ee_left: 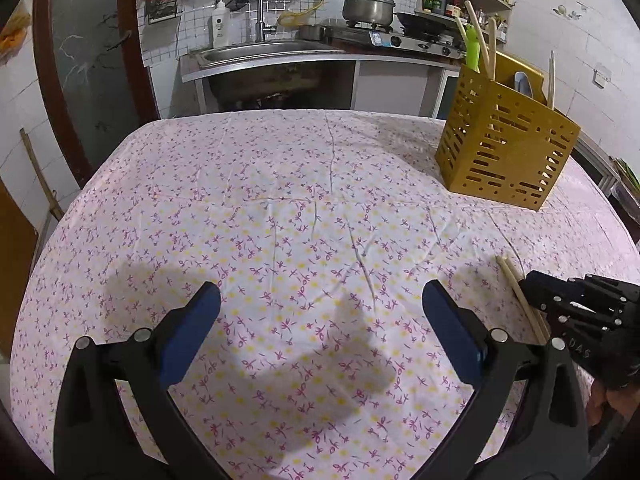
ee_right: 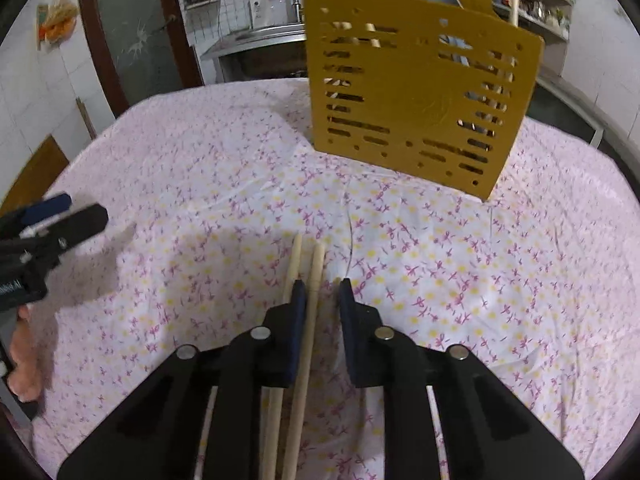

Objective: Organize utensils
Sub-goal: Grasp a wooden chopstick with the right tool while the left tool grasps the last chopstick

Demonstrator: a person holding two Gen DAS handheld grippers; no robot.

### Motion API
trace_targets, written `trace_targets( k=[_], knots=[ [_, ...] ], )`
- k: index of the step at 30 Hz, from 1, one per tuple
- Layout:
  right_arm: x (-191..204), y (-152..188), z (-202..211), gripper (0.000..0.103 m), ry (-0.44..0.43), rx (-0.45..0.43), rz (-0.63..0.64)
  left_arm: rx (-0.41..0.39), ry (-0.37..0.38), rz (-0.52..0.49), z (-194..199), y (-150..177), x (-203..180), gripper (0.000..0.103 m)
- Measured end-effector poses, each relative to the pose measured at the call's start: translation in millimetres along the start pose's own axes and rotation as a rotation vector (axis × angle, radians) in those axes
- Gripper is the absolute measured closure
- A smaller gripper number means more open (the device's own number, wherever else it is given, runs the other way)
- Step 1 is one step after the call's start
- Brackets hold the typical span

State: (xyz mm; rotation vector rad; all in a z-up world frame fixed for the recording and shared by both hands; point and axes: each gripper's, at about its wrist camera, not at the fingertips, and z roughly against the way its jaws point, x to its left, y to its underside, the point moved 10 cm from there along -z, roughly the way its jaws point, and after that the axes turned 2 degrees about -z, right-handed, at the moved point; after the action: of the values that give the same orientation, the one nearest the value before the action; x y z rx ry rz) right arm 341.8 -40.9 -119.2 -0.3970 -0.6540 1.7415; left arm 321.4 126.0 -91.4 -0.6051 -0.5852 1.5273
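Observation:
Two wooden chopsticks [ee_right: 317, 264] lie side by side on the floral tablecloth [ee_right: 440, 264]. My right gripper [ee_right: 322, 292] stands low over them with narrow jaws. The right chopstick runs between the pads, against the left one, with a gap to the right pad. The left chopstick [ee_right: 294, 256] passes outside, under the left finger. A yellow slotted utensil holder [ee_right: 416, 96] stands behind, with chopsticks, a green utensil and a spoon in it. My left gripper [ee_left: 320, 290] hovers wide open over bare cloth, nothing between its blue pads. It also sees the chopsticks [ee_left: 514, 280], the right gripper [ee_left: 534, 292] and the holder [ee_left: 504, 148].
The left gripper [ee_right: 76, 212] sits at the left edge of the right wrist view, with a hand [ee_right: 24, 360] below it. Beyond the table's far edge are a steel sink [ee_left: 256, 50], a stove with a pot [ee_left: 366, 8] and a wall shelf.

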Motion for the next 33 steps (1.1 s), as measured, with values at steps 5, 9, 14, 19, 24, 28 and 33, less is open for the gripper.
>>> trace_targets(
  k=[5, 9, 14, 19, 24, 28, 33],
  knots=[
    [0, -1, -4, 0.088, 0.007, 0.001, -0.008, 0.008, 0.013, 0.024, -1, 1, -2, 0.005],
    [-4, -3, -3, 0.096, -0.015, -0.016, -0.025, 0.040, 0.030, 0.055, -4, 3, -7, 0.005],
    [-23, -6, 7, 0.097, -0.035, -0.026, -0.066, 0.035, 0.020, 0.034, 2, -1, -23, 0.005],
    [-51, -11, 19, 0.097, -0.043, -0.045, -0.103, 0.060, 0.037, 0.001, 3, 0, -55, 0.005],
    [-92, -6, 27, 0.097, -0.010, -0.043, -0.138, 0.096, 0.081, -0.030, -1, 4, -105, 0.005],
    [-122, 1, 34, 0.097, 0.015, -0.051, -0.186, 0.130, 0.126, -0.044, -5, 8, -143, 0.007],
    [-154, 10, 36, 0.097, 0.044, -0.053, -0.225, 0.195, 0.110, -0.067, -20, 16, -174, 0.036]
  ],
)
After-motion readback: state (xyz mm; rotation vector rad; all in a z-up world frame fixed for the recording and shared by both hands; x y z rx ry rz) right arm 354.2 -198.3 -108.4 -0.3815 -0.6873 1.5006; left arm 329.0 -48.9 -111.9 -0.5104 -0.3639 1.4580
